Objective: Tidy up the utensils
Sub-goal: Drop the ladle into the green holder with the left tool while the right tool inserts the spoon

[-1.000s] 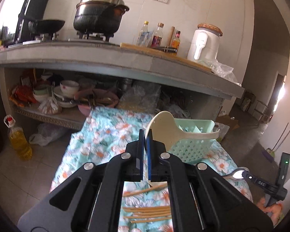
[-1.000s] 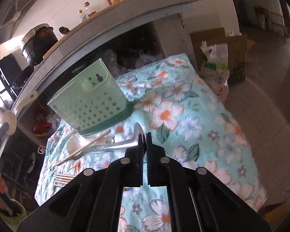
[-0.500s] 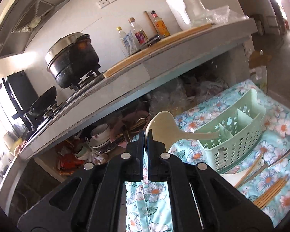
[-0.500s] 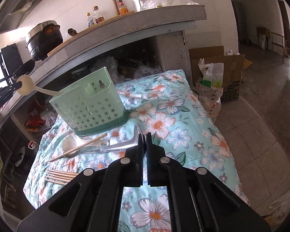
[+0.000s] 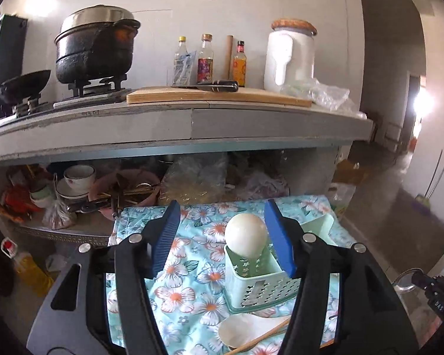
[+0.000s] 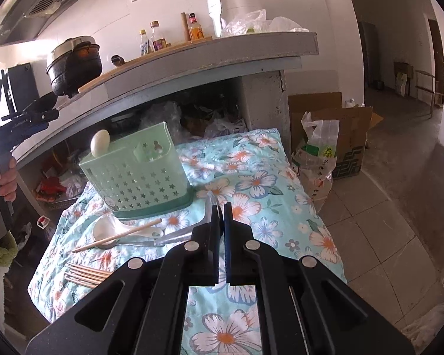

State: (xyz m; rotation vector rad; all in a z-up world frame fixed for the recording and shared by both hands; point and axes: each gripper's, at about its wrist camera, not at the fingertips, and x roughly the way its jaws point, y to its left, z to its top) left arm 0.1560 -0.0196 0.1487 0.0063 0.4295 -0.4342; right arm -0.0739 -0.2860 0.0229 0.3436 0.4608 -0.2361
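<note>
We are taking the green caddy (image 5: 257,278) on the floral cloth (image 5: 189,293) as our landmark. Left of it, our left gripper (image 5: 222,236) is opening its jaws, nothing between the pads; the cream spoon (image 5: 245,238) is standing bowl-up in the caddy's near compartment. Just in front of the caddy, a white soup spoon (image 6: 112,229) and one chopstick (image 6: 118,235) are lying crossed, with a chopstick bundle (image 6: 85,275) nearer us.

Right of those, our right gripper (image 6: 219,216) is clamping a metal spoon (image 6: 189,227) by its handle.

We are judging the risks: the cream spoon may tip out, being top-heavy; the metal spoon may pivot in so narrow a pinch.

We are finding no legible writing; the bottle labels are too blurred.
</note>
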